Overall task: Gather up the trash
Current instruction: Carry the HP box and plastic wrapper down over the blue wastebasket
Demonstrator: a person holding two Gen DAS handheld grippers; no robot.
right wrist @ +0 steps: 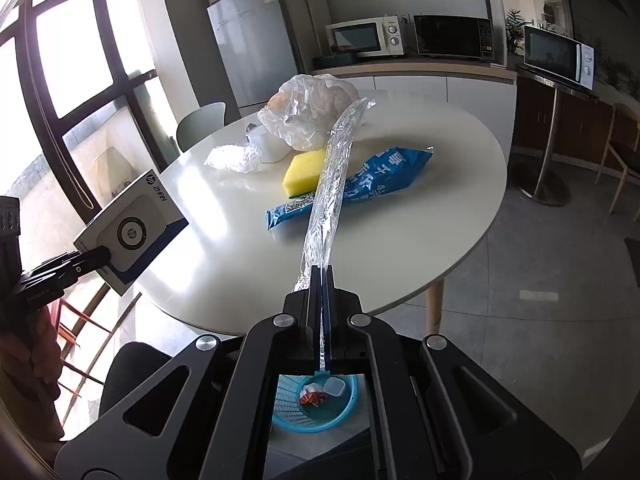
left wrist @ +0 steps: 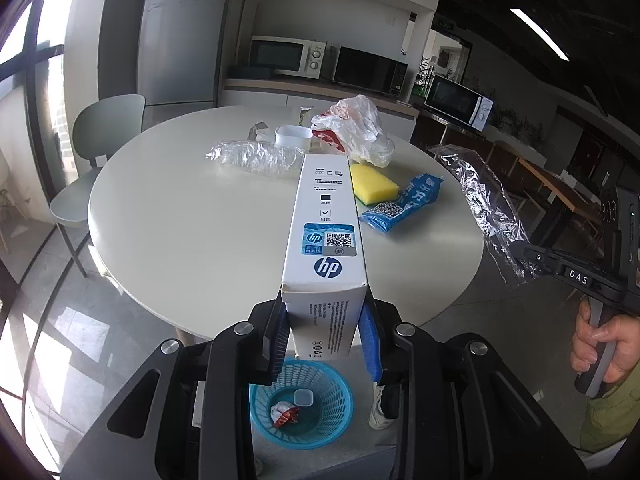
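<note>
Trash pickup partly done: two pieces in hand, several left on the bench.

The left tool (left wrist: 325, 332) clamps a white box (left wrist: 326, 240) at centre frame; the right tool (right wrist: 322, 320), pinched tight, holds a clear wrapper (right wrist: 326, 196). Both hang above the blue basket (left wrist: 340, 420) at the bottom of frame, which already holds a small cup and a red scrap. On the bench (left wrist: 180, 220) remain a yellow sponge (left wrist: 372, 184), a blue packet (left wrist: 404, 204), a plastic bag (left wrist: 356, 128), crumpled film (left wrist: 252, 156) and a white tub (left wrist: 292, 136).

Glossy cardboard box (left wrist: 326, 240), crinkled shiny clear film wrapper (right wrist: 326, 200), smooth matt table (left wrist: 180, 220), blue plastic mesh basket (left wrist: 302, 404).
</note>
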